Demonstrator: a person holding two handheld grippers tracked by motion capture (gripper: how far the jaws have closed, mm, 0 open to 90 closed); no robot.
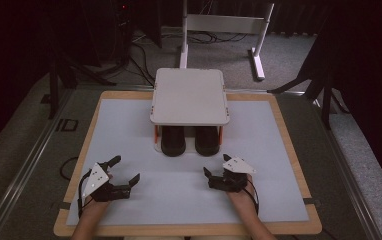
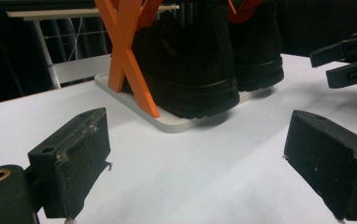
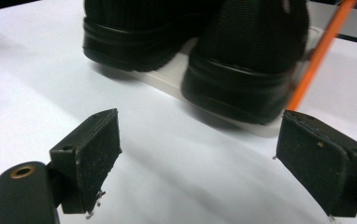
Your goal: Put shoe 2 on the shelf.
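**2 black shoes sitting on the lower tier, both grippers standing free**

A pale, matte surface (image 1: 129, 130) with a wooden border is lying in a dim room, with dark drapes and trailing cables lying beyond it. Ahead of both grippers, a small white shoe rack (image 1: 190, 95) is standing with its flat, round-cornered top plate hiding most of what it carries; orange crossed struts (image 2: 127, 51) are propping that plate above a thin white base. The 2 black shoes (image 1: 189, 141) are sitting side by side on the base, heels pointing toward the grippers, likely so they can be slid in or out from the open front. Their uppers are looking like ribbed knit fabric, their soles like smooth, glossy rubber with rounded heels.

The left gripper (image 1: 124, 172) is hovering near the surface, jaws spread wide and holding nothing. The right gripper (image 1: 218, 172) is also gaping wide with nothing between its jaws; the nearer heel (image 3: 246, 70) is lying just ahead of it, apart from the pads. The pads (image 3: 99, 156) are looking like dark foam, scuffed and flecked with lint.
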